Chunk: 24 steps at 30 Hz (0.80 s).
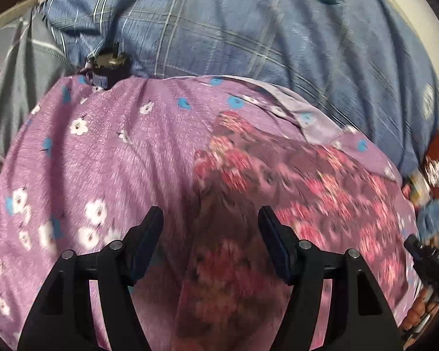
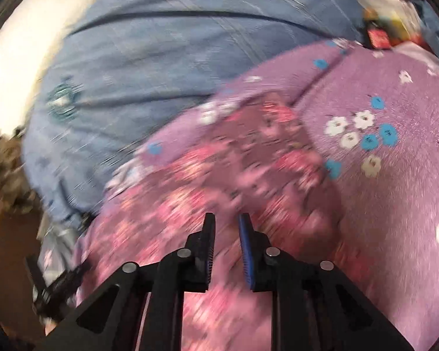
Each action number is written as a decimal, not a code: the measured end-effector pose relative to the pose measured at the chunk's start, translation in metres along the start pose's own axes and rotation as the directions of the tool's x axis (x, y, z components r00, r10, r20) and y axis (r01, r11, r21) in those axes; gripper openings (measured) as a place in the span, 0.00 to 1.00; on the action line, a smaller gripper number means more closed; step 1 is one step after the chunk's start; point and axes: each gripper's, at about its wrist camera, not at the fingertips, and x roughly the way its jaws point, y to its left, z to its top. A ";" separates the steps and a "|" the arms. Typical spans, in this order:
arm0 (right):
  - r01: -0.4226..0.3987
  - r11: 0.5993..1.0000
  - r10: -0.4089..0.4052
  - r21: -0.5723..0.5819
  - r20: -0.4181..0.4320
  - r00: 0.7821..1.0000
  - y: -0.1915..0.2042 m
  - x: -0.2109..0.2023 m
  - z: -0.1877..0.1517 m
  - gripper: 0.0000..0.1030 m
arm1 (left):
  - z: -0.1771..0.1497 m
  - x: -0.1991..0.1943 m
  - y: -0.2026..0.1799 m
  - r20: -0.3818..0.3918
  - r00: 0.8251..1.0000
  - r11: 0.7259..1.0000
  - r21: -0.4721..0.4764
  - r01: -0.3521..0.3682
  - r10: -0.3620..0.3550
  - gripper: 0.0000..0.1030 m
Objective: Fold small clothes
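In the left wrist view, the left gripper hangs over the pink floral garment with its jaws spread wide and nothing between them, which suits a tool lined up to take cloth, not one carrying it. That garment, the small piece to be folded, lies on the purple flowered sheet, itself spread over the blue checked bedcover, so the soft bed serves as the folding surface. A small dark object sits at the sheet's far edge; what it is cannot be made out. At the lower right edge the other tool shows, near the garment's right side, so the two seem posted one to each side of the piece. In the right wrist view, heavily blurred, the right gripper is parted only narrowly, its pads apart with pink cloth visible beyond the gap; whether any fabric is pinched I cannot tell, though nothing looks lifted. The garment lies directly beneath it, with the purple sheet to the right and the blue cover beyond
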 end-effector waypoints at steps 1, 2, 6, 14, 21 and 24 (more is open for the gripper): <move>-0.002 1.000 0.002 -0.012 -0.015 1.000 0.003 -0.002 -0.006 0.29 | -0.007 -0.004 0.000 -0.009 1.000 1.000 0.011 0.024 -0.024 0.65; 0.011 1.000 -0.012 -0.023 -0.050 0.999 0.004 0.002 -0.014 0.33 | -0.015 -0.006 -0.001 -0.030 0.999 0.999 0.018 0.042 -0.042 0.66; 0.045 0.998 -0.040 0.035 -0.118 0.992 -0.009 0.013 -0.031 0.26 | -0.037 0.003 -0.005 -0.081 0.997 0.997 0.073 -0.006 0.012 0.67; -0.079 0.994 0.083 0.077 -0.056 0.995 0.002 -0.058 -0.054 0.56 | -0.091 -0.072 -0.006 -0.058 0.997 0.997 0.063 0.052 -0.048 0.70; -0.174 0.974 0.181 0.144 -0.033 0.983 -0.020 -0.087 -0.085 0.60 | -0.135 -0.106 -0.003 -0.139 0.980 0.989 -0.039 0.140 -0.144 0.73; -0.225 0.963 0.229 0.146 -0.009 0.973 -0.020 -0.084 -0.085 0.61 | -0.140 -0.133 -0.008 -0.083 0.991 0.994 -0.014 0.108 -0.109 0.73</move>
